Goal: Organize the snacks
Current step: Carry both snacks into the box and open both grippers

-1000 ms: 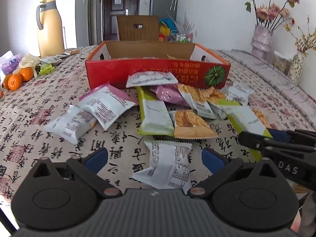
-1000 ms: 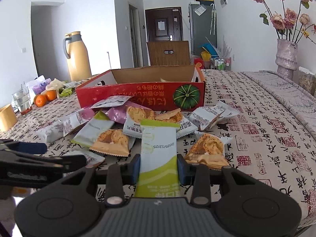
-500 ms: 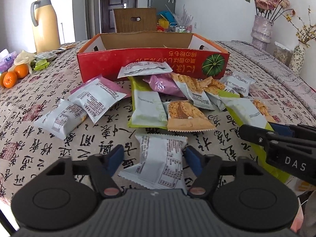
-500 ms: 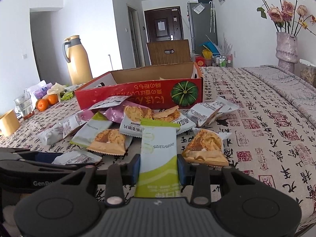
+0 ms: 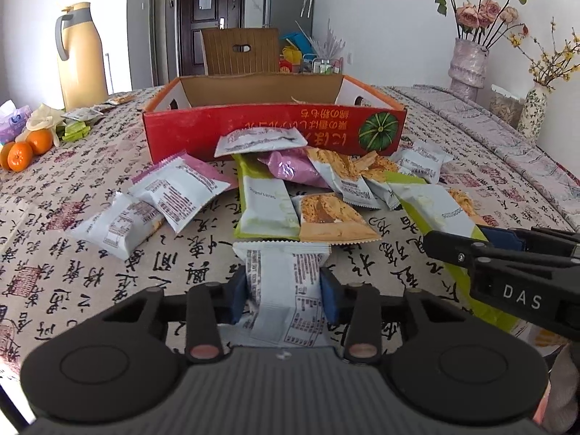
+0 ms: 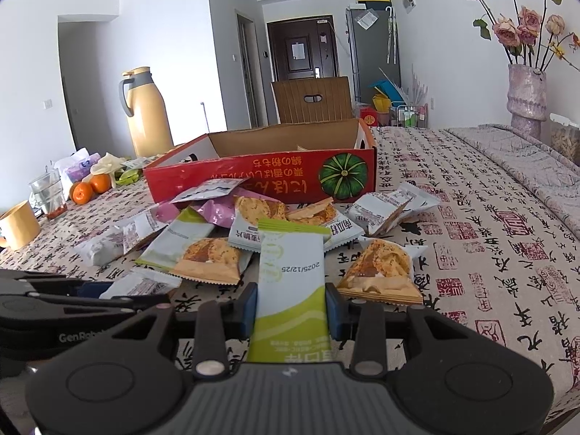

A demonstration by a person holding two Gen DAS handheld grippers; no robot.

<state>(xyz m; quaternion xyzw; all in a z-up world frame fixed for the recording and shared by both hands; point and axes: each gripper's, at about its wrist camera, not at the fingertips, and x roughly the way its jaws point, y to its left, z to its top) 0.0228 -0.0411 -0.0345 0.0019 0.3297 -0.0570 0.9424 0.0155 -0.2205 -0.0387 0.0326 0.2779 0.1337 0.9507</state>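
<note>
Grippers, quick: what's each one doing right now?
Left gripper: jaws closing, pads touching the white snack packet.
Right gripper: shut on the green-and-white snack packet.

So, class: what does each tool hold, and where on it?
The right tool grips the green-and-white packet across its lower half. The left tool is closing on the white packet, pads at its side edges.

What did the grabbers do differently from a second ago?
The left gripper was wide open over the white packet; its jaws are closing and the pads now touch its sides. The right gripper stays clamped on the green packet. The pile and the red box have not moved.
</note>
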